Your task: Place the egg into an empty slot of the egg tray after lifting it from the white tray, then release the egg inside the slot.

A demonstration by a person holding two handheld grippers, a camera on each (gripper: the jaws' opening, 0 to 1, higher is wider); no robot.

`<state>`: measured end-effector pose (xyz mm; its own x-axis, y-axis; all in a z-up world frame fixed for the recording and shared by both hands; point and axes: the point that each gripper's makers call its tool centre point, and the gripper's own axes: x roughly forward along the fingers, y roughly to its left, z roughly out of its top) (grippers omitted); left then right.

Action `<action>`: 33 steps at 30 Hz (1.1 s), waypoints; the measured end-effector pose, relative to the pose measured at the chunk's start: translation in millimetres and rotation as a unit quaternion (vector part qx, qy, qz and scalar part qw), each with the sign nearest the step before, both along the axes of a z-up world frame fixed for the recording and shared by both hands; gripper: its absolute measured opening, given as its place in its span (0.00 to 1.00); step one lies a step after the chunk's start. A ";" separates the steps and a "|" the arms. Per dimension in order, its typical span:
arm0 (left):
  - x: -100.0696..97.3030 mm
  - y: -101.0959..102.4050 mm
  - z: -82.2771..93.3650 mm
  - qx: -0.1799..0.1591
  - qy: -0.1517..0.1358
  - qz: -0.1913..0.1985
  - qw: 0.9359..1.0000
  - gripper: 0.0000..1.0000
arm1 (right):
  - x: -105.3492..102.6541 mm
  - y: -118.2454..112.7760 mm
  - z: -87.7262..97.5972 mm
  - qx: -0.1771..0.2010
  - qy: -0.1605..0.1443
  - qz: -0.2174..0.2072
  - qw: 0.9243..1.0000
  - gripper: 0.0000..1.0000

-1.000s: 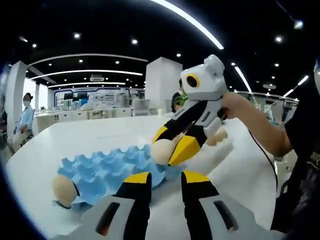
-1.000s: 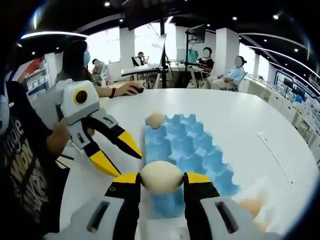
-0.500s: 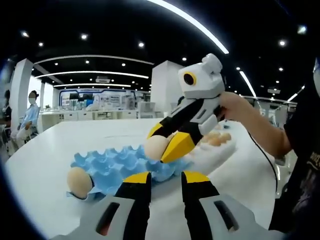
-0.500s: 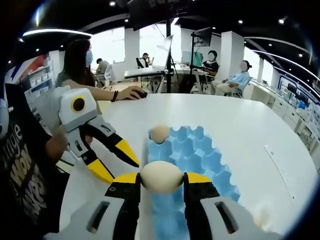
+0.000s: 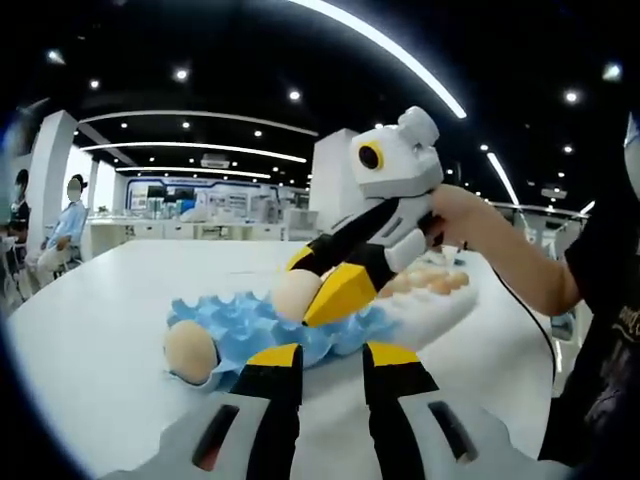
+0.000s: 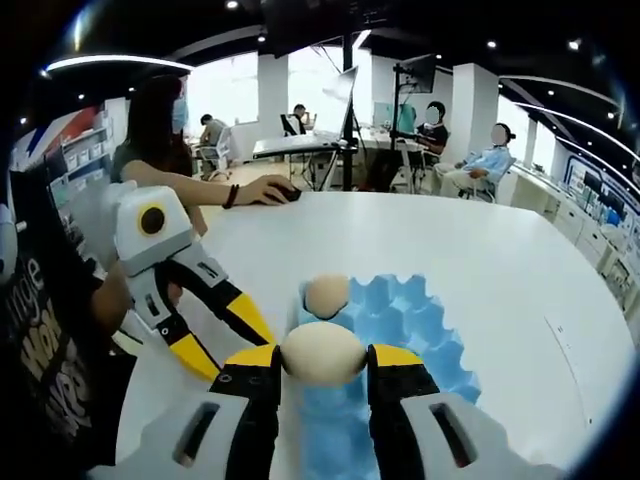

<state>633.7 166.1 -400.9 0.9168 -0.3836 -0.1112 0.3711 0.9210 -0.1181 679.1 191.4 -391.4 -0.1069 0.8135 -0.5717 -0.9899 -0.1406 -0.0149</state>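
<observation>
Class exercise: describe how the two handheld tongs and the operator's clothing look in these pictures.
Both tongs, right tongs and left tongs, have white-grey bodies, a round yellow-ringed lens and black jaws with yellow tips. A thin dark cable trails from the right one. The person wears a black T-shirt with lettering.

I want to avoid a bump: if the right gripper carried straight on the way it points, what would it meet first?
Probably the blue egg tray, around the egg already sitting in it; depth is unclear. The right gripper grips its own egg.
</observation>
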 end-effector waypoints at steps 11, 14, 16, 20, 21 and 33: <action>-2.7 14.5 -1.2 -0.012 -0.004 0.006 1.000 0.24 | -6.1 23.4 -8.5 -0.009 0.001 0.010 1.000 0.35; -3.4 17.3 -1.3 -0.015 -0.004 0.008 1.000 0.24 | -6.1 27.9 -11.6 -0.013 0.004 0.014 1.000 0.35; -2.9 19.0 -1.7 -0.017 -0.004 0.008 1.000 0.24 | -6.5 30.1 -13.4 -0.014 0.005 0.014 1.000 0.35; -2.6 19.9 -2.7 -0.019 -0.002 0.009 1.000 0.24 | -4.8 32.6 -17.5 -0.017 0.008 0.015 1.000 0.36; -2.5 20.4 -2.4 -0.020 -0.003 0.009 1.000 0.24 | -4.8 31.3 -19.7 -0.020 0.010 0.014 1.000 0.36; -1.6 22.7 2.5 -0.019 -0.006 0.012 1.000 0.24 | 6.2 34.3 -16.9 -0.016 0.016 0.018 1.000 0.30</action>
<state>632.1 188.7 -398.4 0.9272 -0.3644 -0.0868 0.3496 0.9250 -0.1490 685.3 225.7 -408.3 -0.1548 0.7903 -0.5929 -0.9841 -0.1764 0.0219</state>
